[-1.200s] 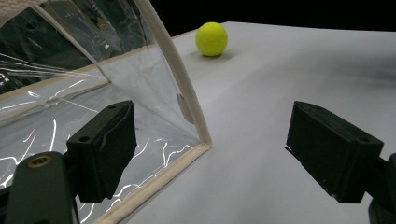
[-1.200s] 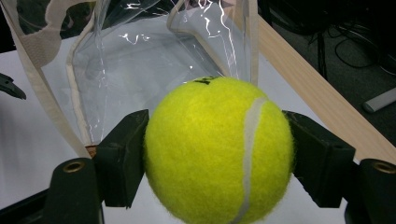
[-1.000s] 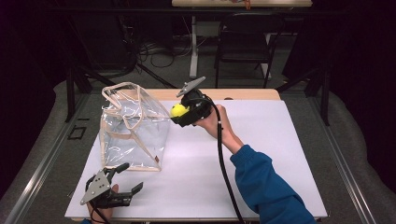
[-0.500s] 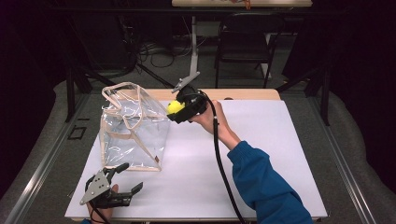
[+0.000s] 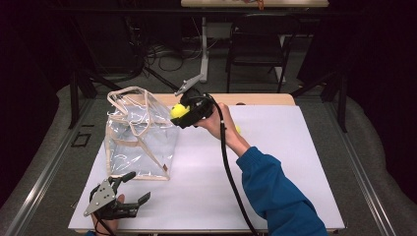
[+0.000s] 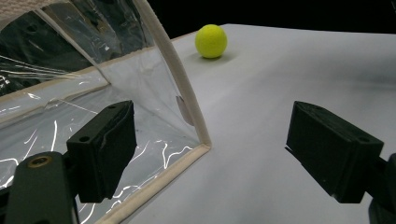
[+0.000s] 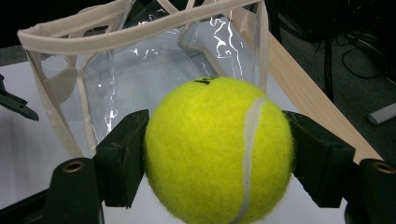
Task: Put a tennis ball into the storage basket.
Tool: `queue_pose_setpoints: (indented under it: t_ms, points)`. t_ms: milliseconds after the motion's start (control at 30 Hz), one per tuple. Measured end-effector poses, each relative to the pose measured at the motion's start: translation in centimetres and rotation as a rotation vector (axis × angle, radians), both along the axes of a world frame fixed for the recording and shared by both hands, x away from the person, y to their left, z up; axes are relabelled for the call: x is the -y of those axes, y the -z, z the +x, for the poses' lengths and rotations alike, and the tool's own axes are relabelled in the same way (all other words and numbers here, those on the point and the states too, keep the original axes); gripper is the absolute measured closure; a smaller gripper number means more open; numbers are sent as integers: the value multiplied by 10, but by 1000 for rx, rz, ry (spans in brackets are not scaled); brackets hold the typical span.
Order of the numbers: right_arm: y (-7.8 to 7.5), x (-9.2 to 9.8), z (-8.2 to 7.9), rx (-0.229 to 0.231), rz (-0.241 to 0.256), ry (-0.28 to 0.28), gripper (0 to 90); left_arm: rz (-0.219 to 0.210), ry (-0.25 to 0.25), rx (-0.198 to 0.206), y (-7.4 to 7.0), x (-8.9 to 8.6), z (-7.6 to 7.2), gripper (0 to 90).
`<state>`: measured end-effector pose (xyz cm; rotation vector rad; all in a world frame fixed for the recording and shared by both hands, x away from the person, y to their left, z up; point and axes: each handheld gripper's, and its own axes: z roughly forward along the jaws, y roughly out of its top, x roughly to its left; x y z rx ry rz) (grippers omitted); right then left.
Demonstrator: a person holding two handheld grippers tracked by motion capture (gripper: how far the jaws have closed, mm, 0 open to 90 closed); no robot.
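The right hand-held gripper (image 5: 181,114), clamped on the tennis ball (image 5: 178,111), had moved left, closer to the clear bag (image 5: 140,140). The left hand-held gripper (image 5: 132,188) stayed apart, low on the surface (image 5: 295,162).

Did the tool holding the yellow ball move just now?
Yes. The right tool carried the ball leftward, closer to the clear bag standing on the table.

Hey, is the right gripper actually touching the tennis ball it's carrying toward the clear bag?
Touching. In the right gripper view, both black jaws of the right gripper press against opposite sides of the tennis ball, with no gap showing.
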<state>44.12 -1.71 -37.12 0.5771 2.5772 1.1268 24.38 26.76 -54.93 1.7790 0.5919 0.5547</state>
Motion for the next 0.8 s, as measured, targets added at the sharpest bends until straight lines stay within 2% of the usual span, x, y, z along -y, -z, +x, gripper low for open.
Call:
queue_pose_setpoints:
  t_ms: [800]
  points:
    - [-18, -9, 4, 16, 20, -7, 263, 1, 3, 3, 0, 0, 0, 159]
